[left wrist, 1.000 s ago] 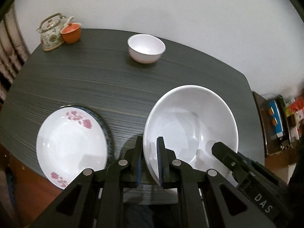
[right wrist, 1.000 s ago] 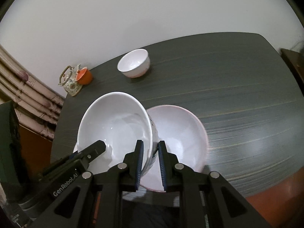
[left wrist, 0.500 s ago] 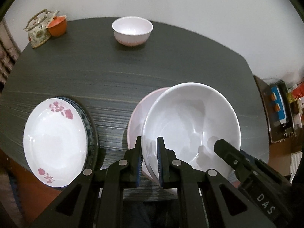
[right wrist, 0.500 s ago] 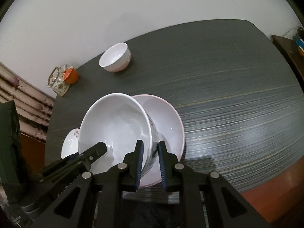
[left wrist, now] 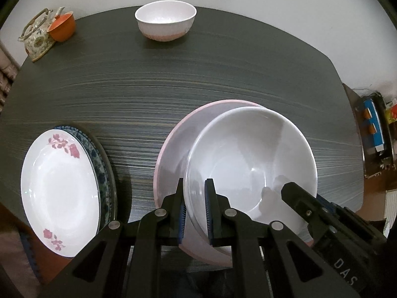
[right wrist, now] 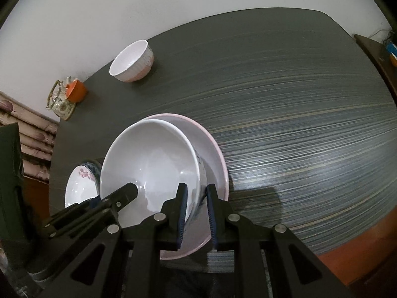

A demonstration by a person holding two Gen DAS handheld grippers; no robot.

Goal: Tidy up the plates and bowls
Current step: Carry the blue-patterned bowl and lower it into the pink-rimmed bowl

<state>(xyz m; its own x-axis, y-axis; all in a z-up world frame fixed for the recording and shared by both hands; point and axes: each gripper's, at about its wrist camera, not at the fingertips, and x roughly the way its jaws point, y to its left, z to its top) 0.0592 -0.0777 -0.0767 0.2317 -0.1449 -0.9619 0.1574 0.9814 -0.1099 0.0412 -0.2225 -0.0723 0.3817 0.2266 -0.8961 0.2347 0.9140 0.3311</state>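
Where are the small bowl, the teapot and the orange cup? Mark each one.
small bowl (left wrist: pixel 165 16): left wrist view, inner wall.
teapot (left wrist: pixel 37 42): left wrist view, patterned side of body.
orange cup (right wrist: pixel 77 90): right wrist view, outer wall.

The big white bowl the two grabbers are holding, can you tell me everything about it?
The big white bowl is deep, round and glossy, like glazed ceramic, and empty, with a blue pattern on its outside. It hangs upright inside the wider pink bowl; whether they touch is unclear. The left gripper pinches its rim on one side, the right gripper on the other, one finger inside and one outside.
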